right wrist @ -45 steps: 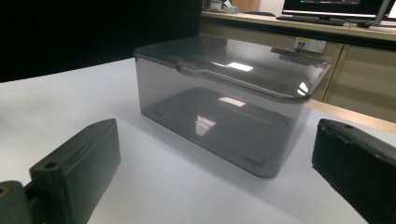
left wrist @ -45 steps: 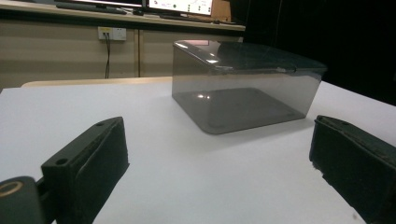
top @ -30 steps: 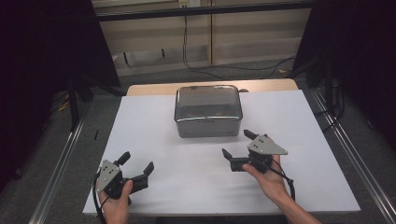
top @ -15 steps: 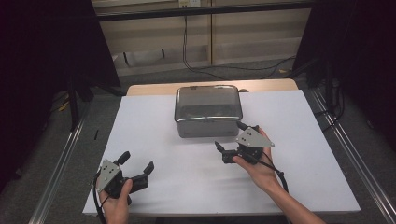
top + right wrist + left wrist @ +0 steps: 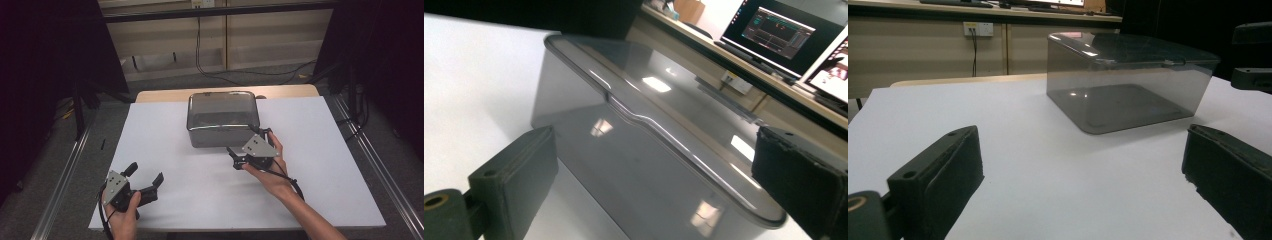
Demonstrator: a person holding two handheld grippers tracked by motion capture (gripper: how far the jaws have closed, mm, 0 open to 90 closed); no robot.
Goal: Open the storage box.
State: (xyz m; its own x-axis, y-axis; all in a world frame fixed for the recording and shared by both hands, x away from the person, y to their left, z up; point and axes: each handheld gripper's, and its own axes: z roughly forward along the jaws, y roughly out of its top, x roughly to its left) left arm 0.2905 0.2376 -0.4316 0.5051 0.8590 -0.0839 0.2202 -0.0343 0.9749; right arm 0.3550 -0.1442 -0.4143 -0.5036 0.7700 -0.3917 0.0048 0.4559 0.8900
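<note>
Smoky grey plastic is what you are working with: a lidded box [image 5: 223, 118] that stands at the upper middle of the high view, on the white counter [image 5: 325, 165]. In this view your right tongs [image 5: 248, 145] sit just below the box's lower right corner, very near its front wall, with the jaws spread. Your left tongs [image 5: 146, 181] rest far away at the lower left of the frame, also spread and empty.

In the left gripper view the box [image 5: 1128, 85] is in the upper right part, well apart from the two open jaws at the bottom corners. The lid looks closed and flat.

In the right gripper view the box [image 5: 634, 150] lies diagonally across the frame, and the lid rim [image 5: 659, 132] with its small raised lip passes between the spread jaws.

The step in hand seems to be taking hold of the lid edge. Bring the jaws level with the rim, so one jaw goes under the lip and one over it. Close slowly, because the plastic is smooth and may slip. I think you should also steady the box with the left tongs.
</note>
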